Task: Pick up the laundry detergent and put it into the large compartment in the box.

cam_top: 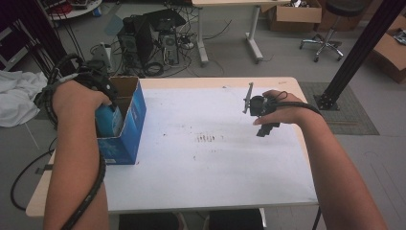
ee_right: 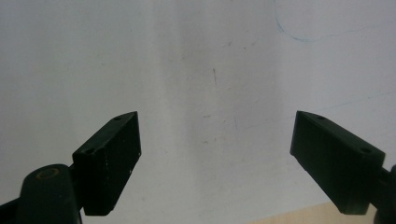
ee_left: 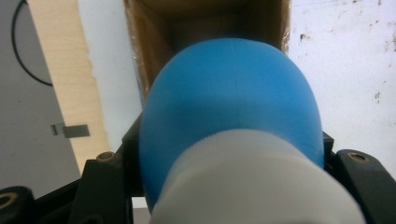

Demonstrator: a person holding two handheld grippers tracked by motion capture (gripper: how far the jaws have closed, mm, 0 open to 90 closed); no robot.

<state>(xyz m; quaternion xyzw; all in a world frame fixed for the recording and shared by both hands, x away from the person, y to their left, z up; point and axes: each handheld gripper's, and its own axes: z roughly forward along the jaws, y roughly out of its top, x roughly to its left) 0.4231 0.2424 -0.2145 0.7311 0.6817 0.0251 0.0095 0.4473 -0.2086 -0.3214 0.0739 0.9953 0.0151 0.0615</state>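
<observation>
An open blue cardboard box stands at the table's left edge, its brown inside facing up. My left gripper hangs over its mouth, shut on a rounded blue object with a white end. In the high view the blue object sits partly inside the box opening. My right gripper hovers over the right half of the white sheet. In the right gripper view that gripper stands open, with nothing between its fingers.
The white sheet covers most of the wooden table, with small dark marks near its middle. On the floor behind are computer towers with cables, cardboard boxes, an office chair and a black post. A white cloth lies at the left.
</observation>
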